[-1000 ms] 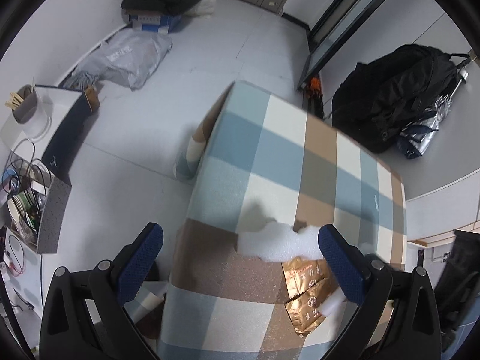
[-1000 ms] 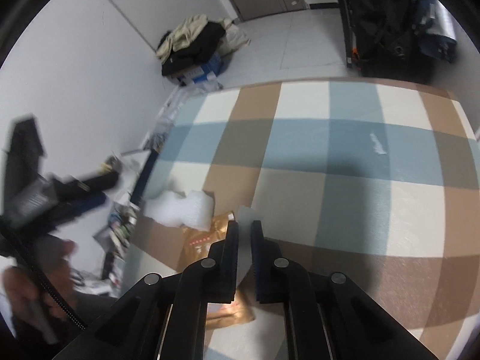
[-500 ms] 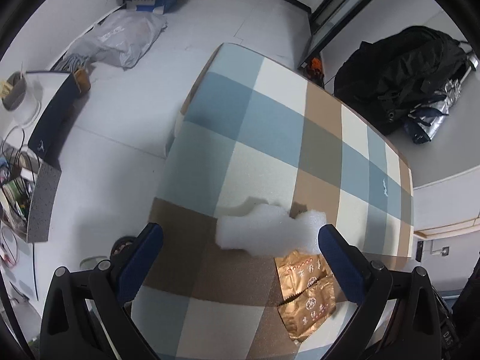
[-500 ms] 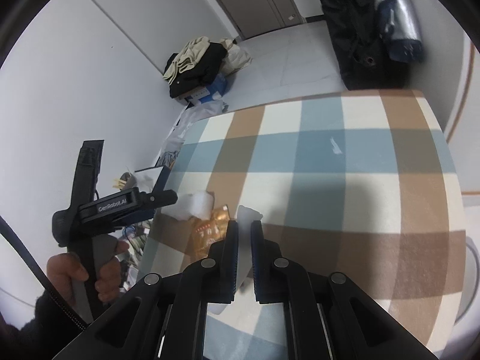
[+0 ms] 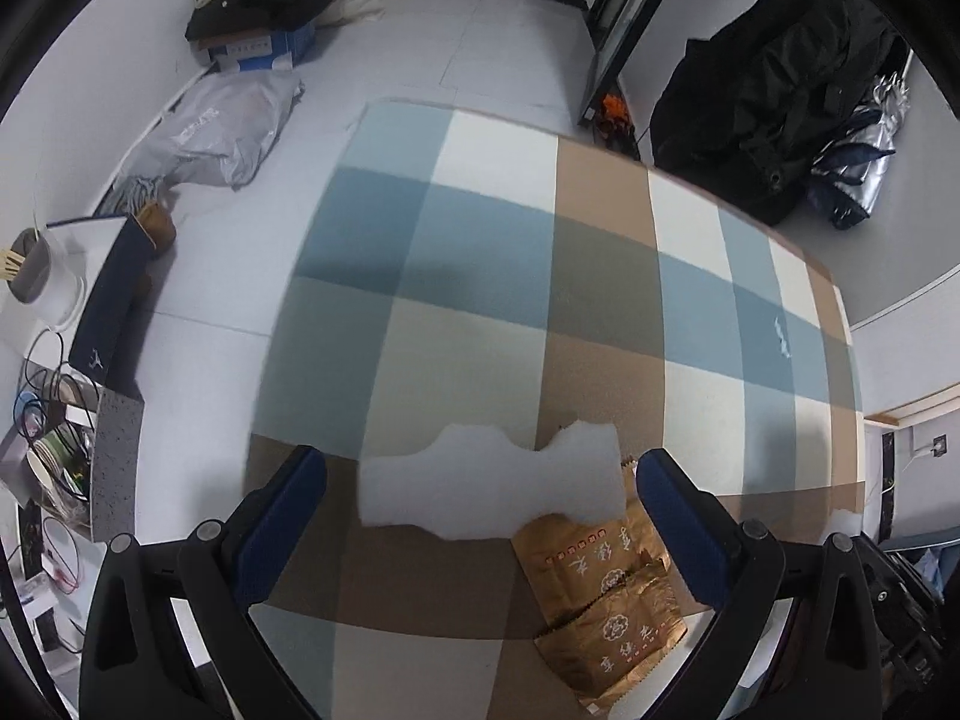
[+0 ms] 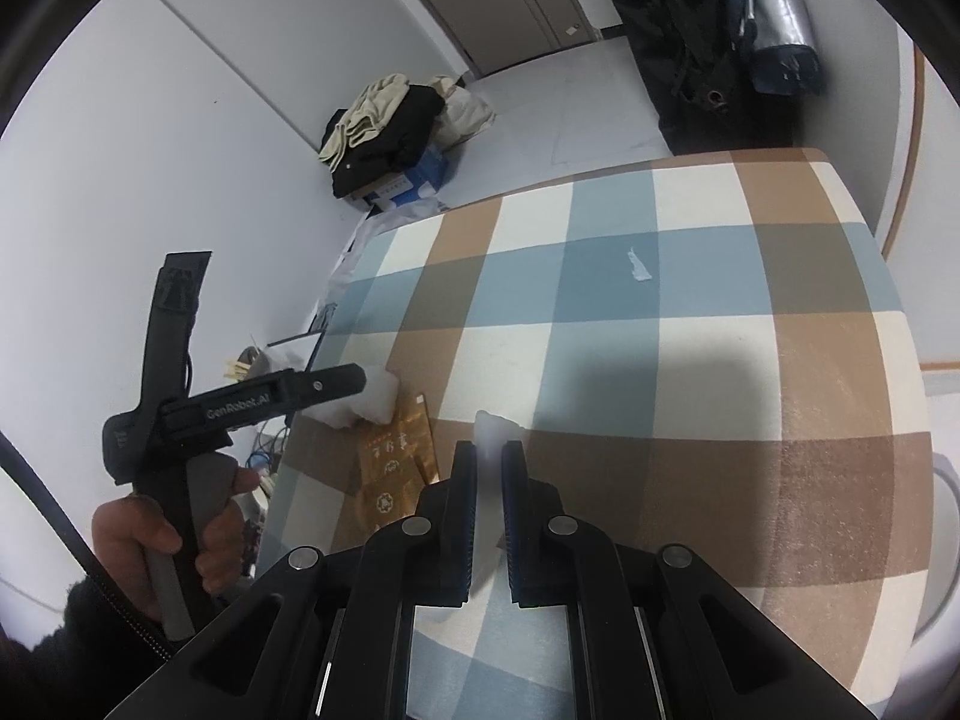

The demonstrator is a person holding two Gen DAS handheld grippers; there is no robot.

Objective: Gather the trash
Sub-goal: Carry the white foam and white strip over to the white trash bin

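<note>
A white foam sheet (image 5: 480, 483) with a jagged far edge lies on the checked tablecloth (image 5: 540, 300), half over a gold foil wrapper (image 5: 606, 600). My left gripper (image 5: 480, 498) hangs open above the foam, one blue pad on each side of it. In the right wrist view the same foam sheet (image 6: 366, 402) and gold wrapper (image 6: 393, 462) show near the table's left edge, with the left gripper (image 6: 354, 381) held over them by a hand (image 6: 156, 540). My right gripper (image 6: 489, 462) is shut on a thin white foam scrap (image 6: 492, 426). A small white paper shred (image 6: 639, 267) lies further up the cloth.
On the floor beyond the table sit a grey plastic bag (image 5: 222, 126), a blue box under a pile of clothes (image 5: 270, 12) and a black backpack (image 5: 774, 96). A low shelf with cables and a cup (image 5: 36, 270) stands left of the table.
The left gripper has slid along the table and dropped closer, so the foam sheet now lies centred between its open pads. The right gripper pulled back, still holding its white scrap.
</note>
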